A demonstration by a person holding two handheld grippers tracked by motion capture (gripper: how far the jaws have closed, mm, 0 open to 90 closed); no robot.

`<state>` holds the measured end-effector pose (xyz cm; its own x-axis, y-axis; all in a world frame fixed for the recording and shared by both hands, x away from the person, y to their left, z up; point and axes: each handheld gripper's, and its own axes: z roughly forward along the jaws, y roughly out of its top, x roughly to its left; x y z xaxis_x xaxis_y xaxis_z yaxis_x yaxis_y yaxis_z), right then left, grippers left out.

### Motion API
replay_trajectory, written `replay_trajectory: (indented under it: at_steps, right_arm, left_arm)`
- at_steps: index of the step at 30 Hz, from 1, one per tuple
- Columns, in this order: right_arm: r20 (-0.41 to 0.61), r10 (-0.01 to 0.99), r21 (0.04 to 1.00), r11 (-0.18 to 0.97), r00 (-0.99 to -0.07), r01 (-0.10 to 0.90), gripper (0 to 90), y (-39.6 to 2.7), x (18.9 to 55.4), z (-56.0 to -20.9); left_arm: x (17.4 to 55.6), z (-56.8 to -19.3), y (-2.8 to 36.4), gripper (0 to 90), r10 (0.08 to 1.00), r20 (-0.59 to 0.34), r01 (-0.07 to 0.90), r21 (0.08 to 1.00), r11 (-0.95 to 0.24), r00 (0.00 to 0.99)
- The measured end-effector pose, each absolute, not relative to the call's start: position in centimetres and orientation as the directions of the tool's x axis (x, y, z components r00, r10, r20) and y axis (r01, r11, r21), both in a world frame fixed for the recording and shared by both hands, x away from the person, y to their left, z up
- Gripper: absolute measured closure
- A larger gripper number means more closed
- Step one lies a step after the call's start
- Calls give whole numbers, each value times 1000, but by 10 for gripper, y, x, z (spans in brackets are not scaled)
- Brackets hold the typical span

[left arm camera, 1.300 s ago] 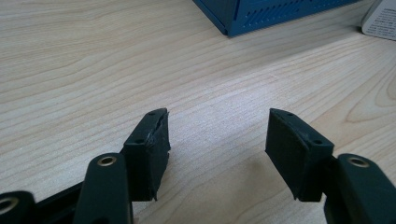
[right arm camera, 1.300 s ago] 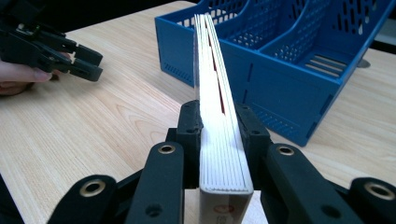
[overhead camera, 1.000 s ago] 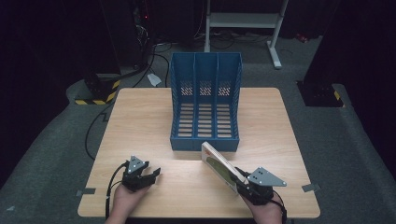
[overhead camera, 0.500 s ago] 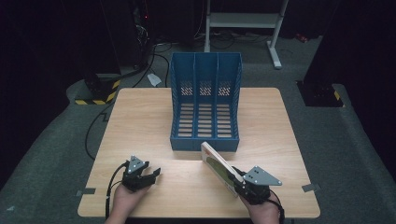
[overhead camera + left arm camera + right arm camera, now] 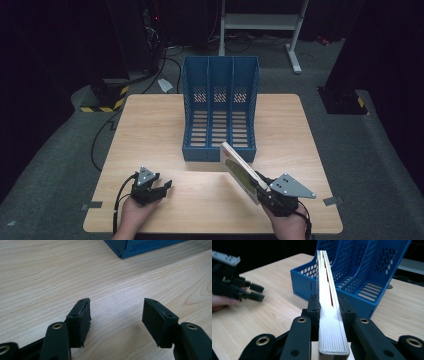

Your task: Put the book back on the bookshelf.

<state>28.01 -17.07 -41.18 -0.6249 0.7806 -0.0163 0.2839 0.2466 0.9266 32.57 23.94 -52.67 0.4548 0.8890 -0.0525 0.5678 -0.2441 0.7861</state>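
- Your right gripper (image 5: 329, 312) pinches the book (image 5: 328, 300); its page edges face you, the blue file rack (image 5: 362, 272) just beyond.
- Your left gripper (image 5: 116, 315) stands spread over bare table (image 5: 50, 277).

Tabletop (image 5: 150, 130) brightly lit, surroundings dark; near jaws soft.

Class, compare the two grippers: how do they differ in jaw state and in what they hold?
The left gripper has its jaws open with nothing between them; the right gripper is shut on a book. The left rests low by the table; the right tilts the book toward the blue file rack. Both have black jaws.
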Motion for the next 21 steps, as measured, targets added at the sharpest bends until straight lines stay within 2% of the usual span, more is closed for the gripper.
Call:
replay_trajectory:
  at_steps: [8,12,21]
  right_arm:
    - [-55,802,937,248,-594,247,758,-174,284,-392]
    - [-44,817,944,222,-575,243,758,-176,290,-381]
    - [-42,855,951,193,-517,242,758,-178,316,-359]
  left_arm:
    - [326,-527,239,396,888,-47,567,785,-251,458]
    - [326,-527,239,396,887,-47,567,785,-251,459]
    - [326,-527,239,396,888,-48,571,781,-252,458]
